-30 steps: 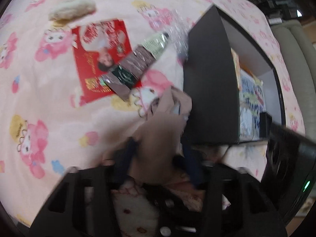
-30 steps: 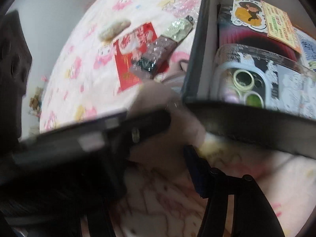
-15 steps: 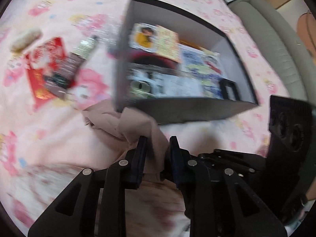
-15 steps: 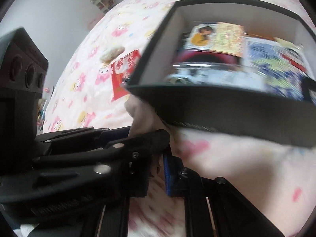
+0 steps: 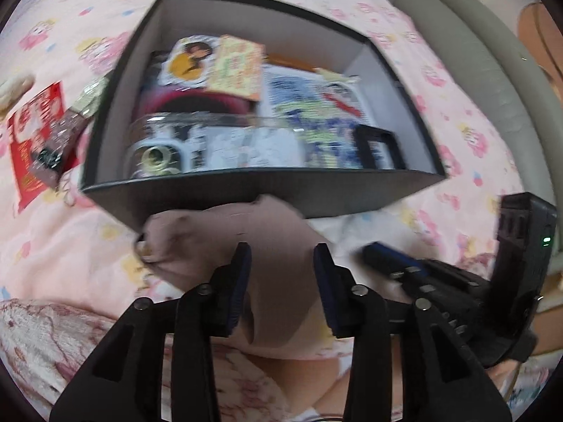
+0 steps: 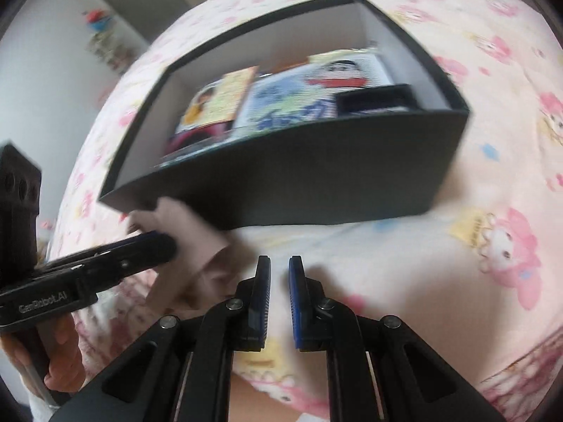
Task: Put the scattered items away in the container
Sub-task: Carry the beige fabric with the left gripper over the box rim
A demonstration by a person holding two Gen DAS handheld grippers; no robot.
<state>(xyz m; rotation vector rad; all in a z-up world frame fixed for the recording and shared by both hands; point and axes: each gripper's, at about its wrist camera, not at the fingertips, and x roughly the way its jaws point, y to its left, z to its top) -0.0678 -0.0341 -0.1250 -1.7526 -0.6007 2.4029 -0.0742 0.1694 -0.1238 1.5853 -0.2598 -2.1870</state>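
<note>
Opening around a crumpled beige cloth [image 5: 253,225], the left gripper [image 5: 281,274] nears the black box [image 5: 211,193]; right gripper [image 6: 279,274] closed, empty.

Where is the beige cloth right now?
In the left wrist view the beige cloth lies on the pink bedsheet between the opening left tongs, outside the black box and against its near wall; the pads look clear of it.
</note>
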